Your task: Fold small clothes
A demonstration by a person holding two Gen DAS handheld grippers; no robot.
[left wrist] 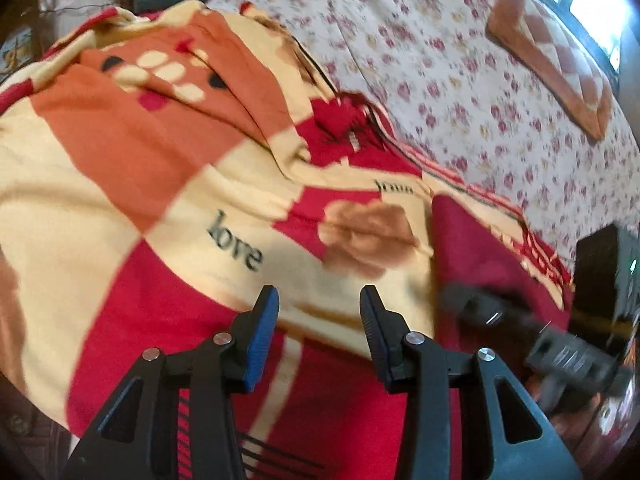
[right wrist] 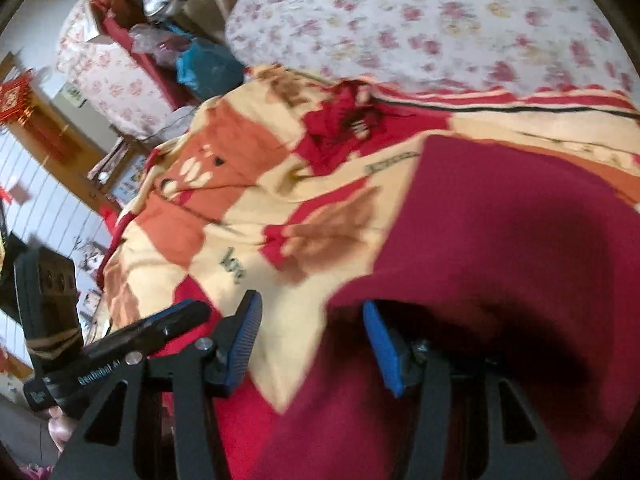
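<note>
Maroon garment is seen in the left wrist view to the right of and beyond the right finger, lying on a patchwork blanket of cream, orange and red squares. Only part of it is shown; its near end is covered by the blurred right gripper, and its far edge is smeared by motion, so its kind cannot be told. Its visible strip appears to run away from the fingers towards the upper left. The left gripper is held above the blanket with its blue-padded fingers apart and nothing between them. Beyond the blanket a flowered sheet is spread, with a checked cushion on it at the far right. A dark box is cut off by the right edge.

In the right wrist view the maroon garment fills the area ahead of and over the right finger, whose pad is partly covered by the cloth's edge. The garment is cut off by the right and bottom edges, so its whole outline and long axis cannot be judged; a broad fold shadow darkens its near part. The right gripper is seen with its fingers spread, and no pinch on the cloth can be made out. Just left of the left finger, the left gripper is seen over the blanket. Bags and clutter at the upper left are too blurred to name.
</note>
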